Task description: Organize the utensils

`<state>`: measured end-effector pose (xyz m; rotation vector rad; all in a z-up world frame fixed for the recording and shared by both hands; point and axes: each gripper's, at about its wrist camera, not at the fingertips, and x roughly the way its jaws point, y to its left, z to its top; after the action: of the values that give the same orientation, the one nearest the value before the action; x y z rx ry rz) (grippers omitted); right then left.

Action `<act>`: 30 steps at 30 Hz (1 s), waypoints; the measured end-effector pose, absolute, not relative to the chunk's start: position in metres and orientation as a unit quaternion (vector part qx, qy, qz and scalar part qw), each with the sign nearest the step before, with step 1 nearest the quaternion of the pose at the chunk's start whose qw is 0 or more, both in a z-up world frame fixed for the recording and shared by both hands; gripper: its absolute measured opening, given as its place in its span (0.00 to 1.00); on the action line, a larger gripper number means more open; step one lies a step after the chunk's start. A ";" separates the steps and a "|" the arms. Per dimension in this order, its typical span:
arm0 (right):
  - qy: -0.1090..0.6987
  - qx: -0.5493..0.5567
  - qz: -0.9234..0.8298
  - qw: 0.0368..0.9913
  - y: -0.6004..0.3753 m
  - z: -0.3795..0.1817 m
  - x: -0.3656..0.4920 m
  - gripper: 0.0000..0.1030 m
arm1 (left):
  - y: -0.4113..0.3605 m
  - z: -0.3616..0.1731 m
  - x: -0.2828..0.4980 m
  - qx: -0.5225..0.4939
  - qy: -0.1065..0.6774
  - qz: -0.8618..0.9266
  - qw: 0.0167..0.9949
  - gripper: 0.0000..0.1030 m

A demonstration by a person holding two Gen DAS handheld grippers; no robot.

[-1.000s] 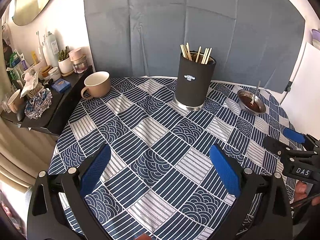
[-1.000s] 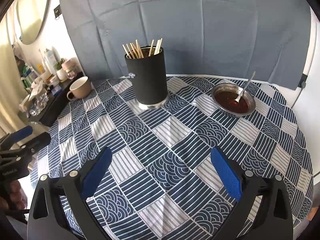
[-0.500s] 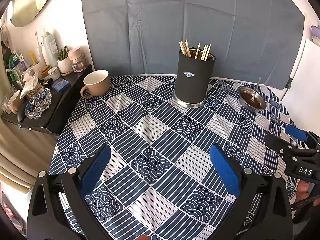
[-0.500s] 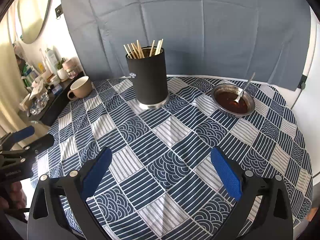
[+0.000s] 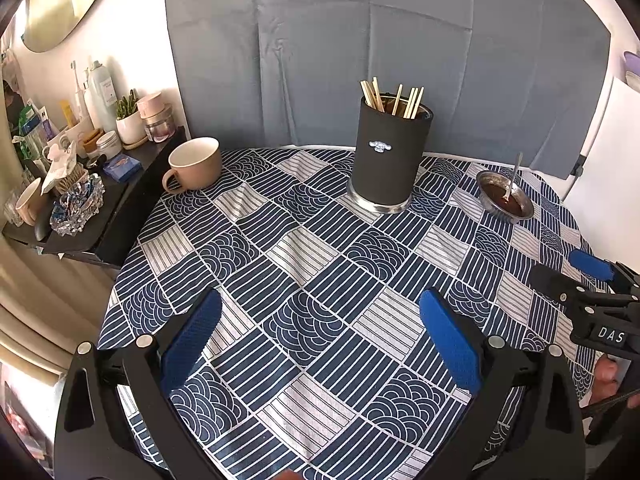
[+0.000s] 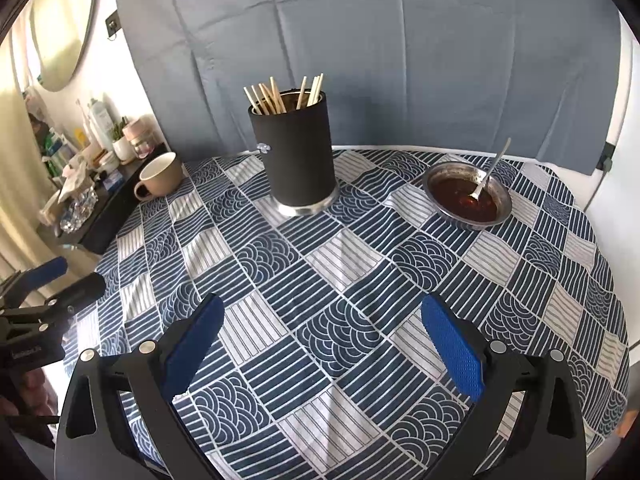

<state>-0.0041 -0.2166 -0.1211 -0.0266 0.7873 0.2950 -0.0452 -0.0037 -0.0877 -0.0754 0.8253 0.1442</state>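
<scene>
Claws first: the left claw and the right claw both hang wide apart and empty above the near edge of the patterned surface. Farther back stands a black holder bristling with chopsticks. To its right sits a metal bowl of dark sauce, a spoon leaning inside. A beige mug rests at the far left.

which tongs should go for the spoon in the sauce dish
Right, probably. The spoon leans in the sauce dish on the right tongs' side. The left tongs sit farther across the table. Both are open and empty.
</scene>
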 end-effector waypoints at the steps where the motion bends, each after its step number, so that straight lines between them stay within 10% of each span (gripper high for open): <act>1: 0.382 -0.013 0.143 0.913 -0.217 -0.121 -0.004 0.92 | -0.004 -0.088 -0.045 -0.037 0.401 0.070 0.913 0.94; 30: 0.386 -0.032 0.153 0.909 -0.209 -0.124 -0.001 0.92 | -0.001 -0.091 -0.041 -0.044 0.405 0.071 0.910 0.94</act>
<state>-0.0006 -0.2094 -0.1236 -0.0663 0.7969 0.3150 -0.0409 -0.0008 -0.0913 -0.0917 0.8356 0.1464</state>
